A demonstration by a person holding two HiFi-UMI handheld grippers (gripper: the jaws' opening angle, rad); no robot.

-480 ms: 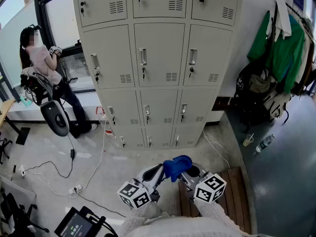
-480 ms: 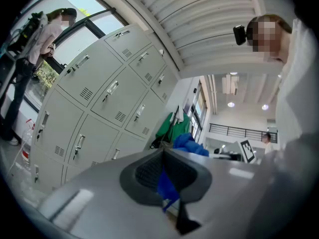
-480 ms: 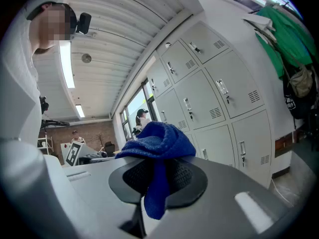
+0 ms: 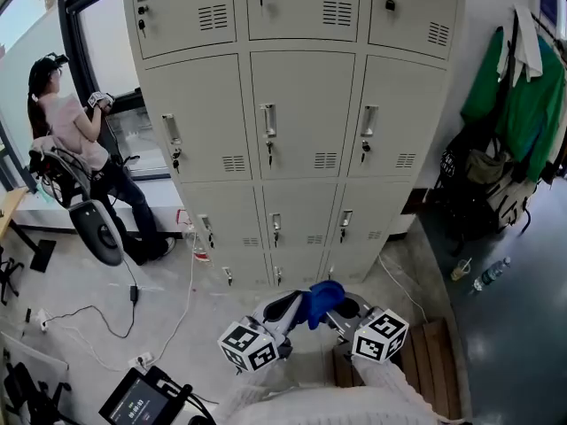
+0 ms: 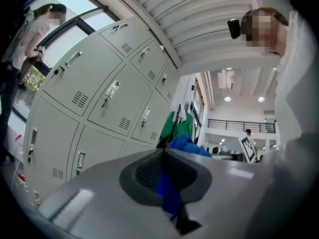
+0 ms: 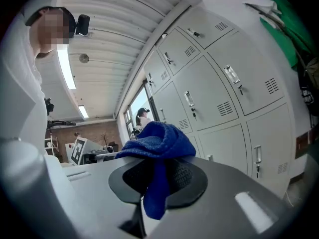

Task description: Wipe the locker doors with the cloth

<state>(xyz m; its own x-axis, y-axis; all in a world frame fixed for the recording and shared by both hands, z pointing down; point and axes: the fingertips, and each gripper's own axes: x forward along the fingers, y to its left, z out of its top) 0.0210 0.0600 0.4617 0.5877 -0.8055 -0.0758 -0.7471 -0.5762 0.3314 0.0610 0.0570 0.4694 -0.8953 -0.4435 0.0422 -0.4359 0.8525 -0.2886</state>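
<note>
No readable text or numbers, tablet screen (image 4: 137, 403) digits too small to read

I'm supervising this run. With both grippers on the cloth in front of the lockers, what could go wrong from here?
Both the left gripper and right gripper pinch one bunched cloth; pulling apart could tear it free of one. Wiping may snag the keys hanging from the locker doors. The floor cable could trip a step forward.
</note>
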